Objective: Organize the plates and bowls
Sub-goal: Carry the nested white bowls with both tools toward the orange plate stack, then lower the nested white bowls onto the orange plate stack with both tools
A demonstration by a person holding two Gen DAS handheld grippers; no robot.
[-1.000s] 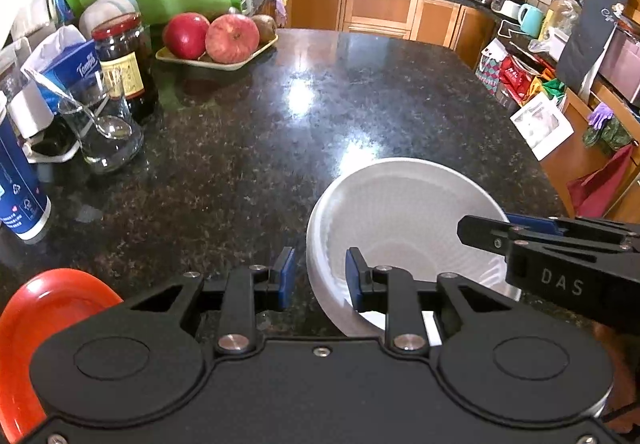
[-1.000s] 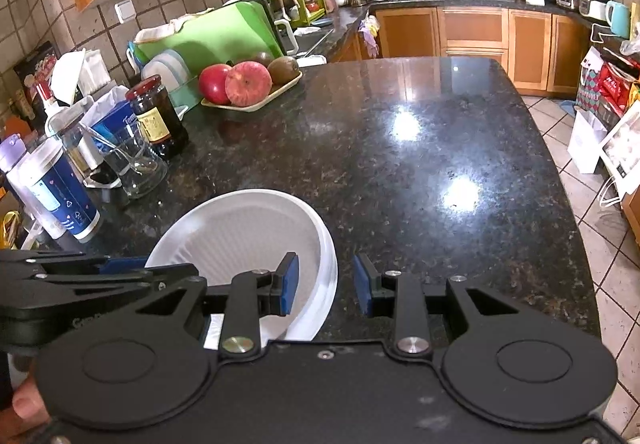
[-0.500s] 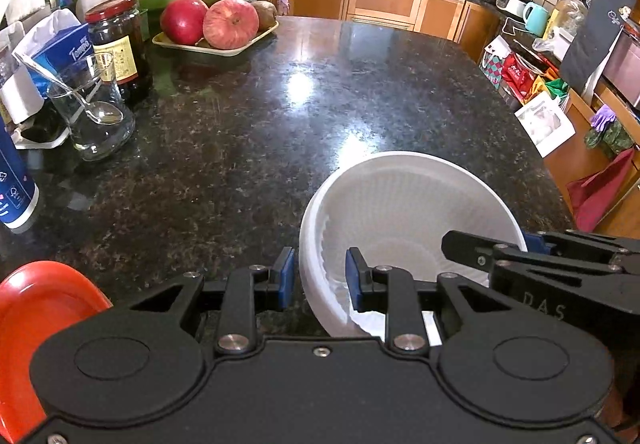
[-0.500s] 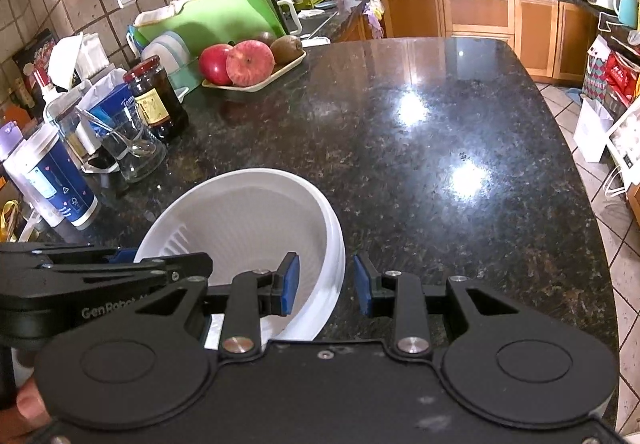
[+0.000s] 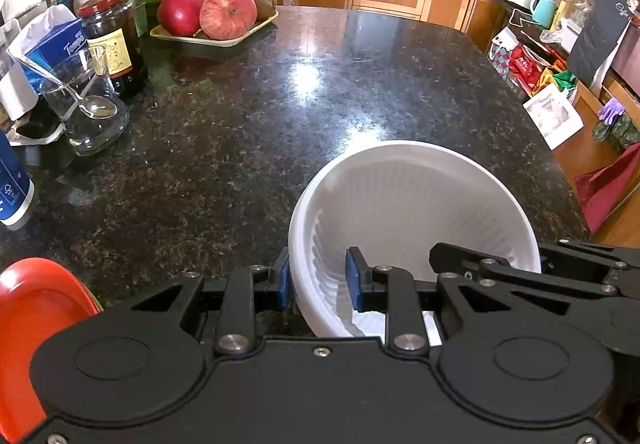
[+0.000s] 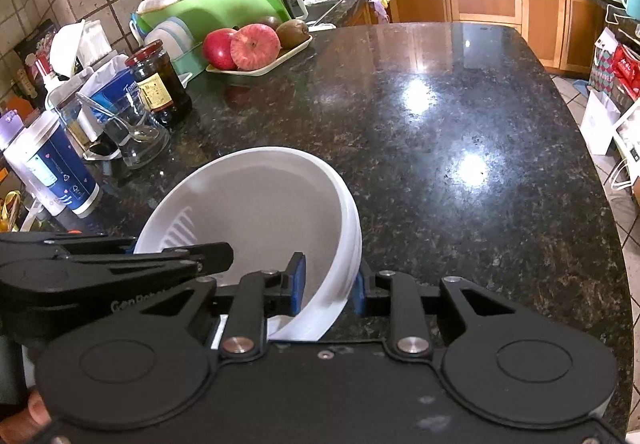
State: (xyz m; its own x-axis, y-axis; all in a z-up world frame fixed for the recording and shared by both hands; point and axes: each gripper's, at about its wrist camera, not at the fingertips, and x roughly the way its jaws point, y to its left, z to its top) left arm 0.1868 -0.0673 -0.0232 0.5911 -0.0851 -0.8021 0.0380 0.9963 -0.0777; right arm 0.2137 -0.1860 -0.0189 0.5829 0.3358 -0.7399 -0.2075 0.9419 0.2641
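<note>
A white ribbed bowl [image 5: 404, 200], with a second rim nested round it, stands tipped up on the black granite counter [image 5: 240, 148]. My left gripper [image 5: 318, 280] straddles its near-left wall, one pad outside and one inside, both against it. My right gripper [image 6: 328, 286] straddles the near-right wall of the bowl [image 6: 256, 204]. Its jaws are closing, with the wall between the pads and touching both. Each gripper shows in the other's view: the right gripper [image 5: 520, 272] and the left gripper [image 6: 120, 264]. A red plate [image 5: 32, 324] lies at the near left.
Along the left edge stand a blue-and-white cup [image 6: 52, 172], a glass with a spoon [image 5: 86, 116], a dark jar [image 5: 114, 40] and a tissue box [image 5: 56, 44]. A tray of fruit [image 5: 216, 16] sits further back. A hand [image 6: 24, 416] shows at the lower left.
The white bowl has tipped up more steeply and its walls now sit deeper between both pairs of pads. The right jaws have narrowed onto the wall. Both hands have hardly shifted.
</note>
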